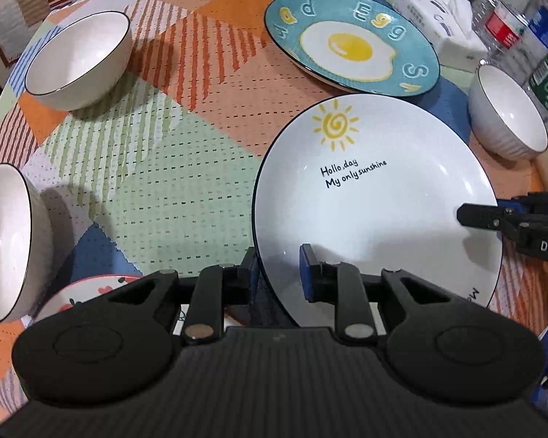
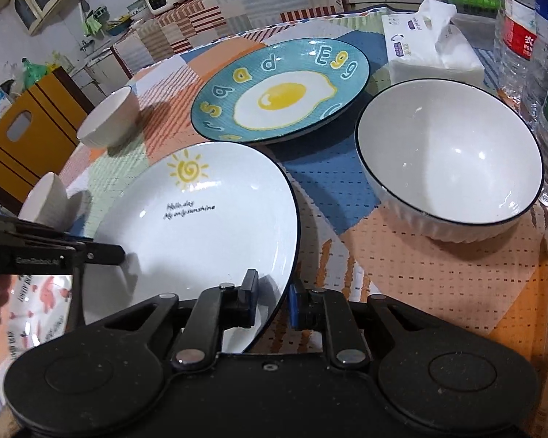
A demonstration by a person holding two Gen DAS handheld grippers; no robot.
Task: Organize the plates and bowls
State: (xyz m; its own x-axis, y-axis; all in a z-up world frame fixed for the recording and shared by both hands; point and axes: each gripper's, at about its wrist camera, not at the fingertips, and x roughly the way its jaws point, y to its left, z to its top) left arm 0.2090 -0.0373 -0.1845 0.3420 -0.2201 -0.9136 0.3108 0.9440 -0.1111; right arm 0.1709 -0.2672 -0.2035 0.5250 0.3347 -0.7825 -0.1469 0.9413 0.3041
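A white plate (image 1: 365, 211) with a yellow sun and black lettering sits between both grippers. My left gripper (image 1: 281, 277) is shut on its left rim, one finger inside and one outside. My right gripper (image 2: 273, 303) is shut on the opposite rim of the same plate (image 2: 201, 226). The plate partly overlaps a pink-patterned plate (image 2: 36, 303) beneath its near-left side. A teal egg plate (image 1: 350, 43) lies beyond it on the cloth. White bowls stand at the far left (image 1: 80, 58), near left (image 1: 3, 241) and right (image 1: 507, 113).
A tissue pack (image 2: 434, 47) and several water bottles (image 2: 518, 18) crowd the table's right side, close behind the big ribbed bowl (image 2: 449, 160). The checked tablecloth (image 1: 157, 168) shows bare in the middle left. The round table's edge curves along the left.
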